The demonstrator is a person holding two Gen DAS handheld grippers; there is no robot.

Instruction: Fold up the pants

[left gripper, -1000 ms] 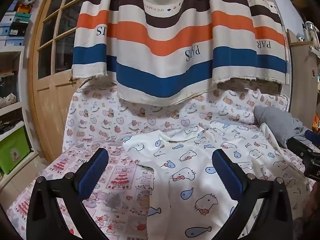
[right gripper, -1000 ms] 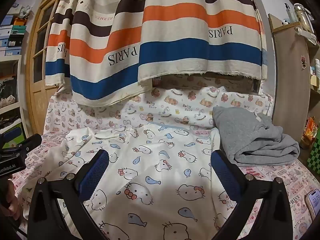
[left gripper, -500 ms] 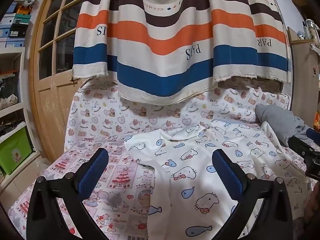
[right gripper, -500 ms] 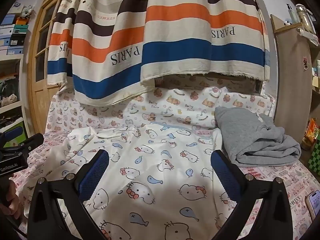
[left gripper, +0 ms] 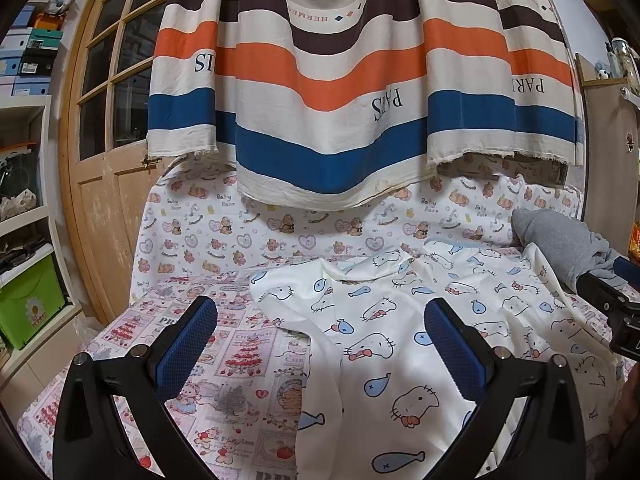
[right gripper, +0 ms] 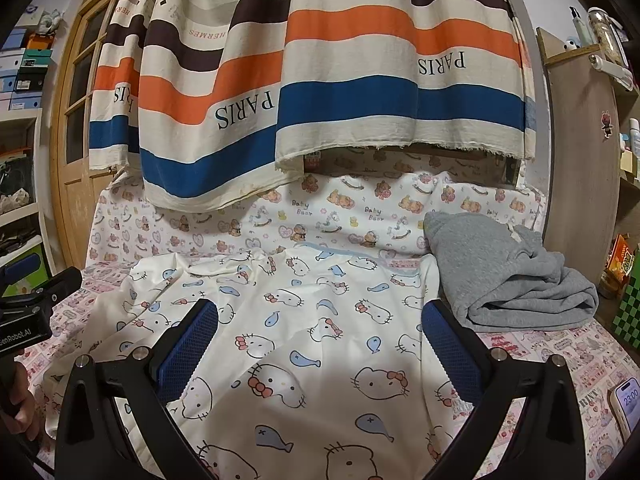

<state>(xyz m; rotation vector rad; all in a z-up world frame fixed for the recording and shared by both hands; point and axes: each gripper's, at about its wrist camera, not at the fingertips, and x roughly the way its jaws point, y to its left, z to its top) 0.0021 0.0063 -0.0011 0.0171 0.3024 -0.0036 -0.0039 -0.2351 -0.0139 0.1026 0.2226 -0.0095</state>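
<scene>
White pants with a cat-and-fish print lie spread on the bed, rumpled toward the far edge; they also show in the right wrist view. My left gripper is open and empty, above the pants' left edge. My right gripper is open and empty, above the middle of the pants. Each gripper's body shows at the edge of the other's view.
A folded grey garment lies at the pants' right. A phone lies at the bed's right front. A striped cloth hangs over the far side. A wooden door and shelves stand left, a cabinet right.
Both views have shifted slightly, as if the grippers lifted or tilted a little. Both stay open and the pants have not moved.
</scene>
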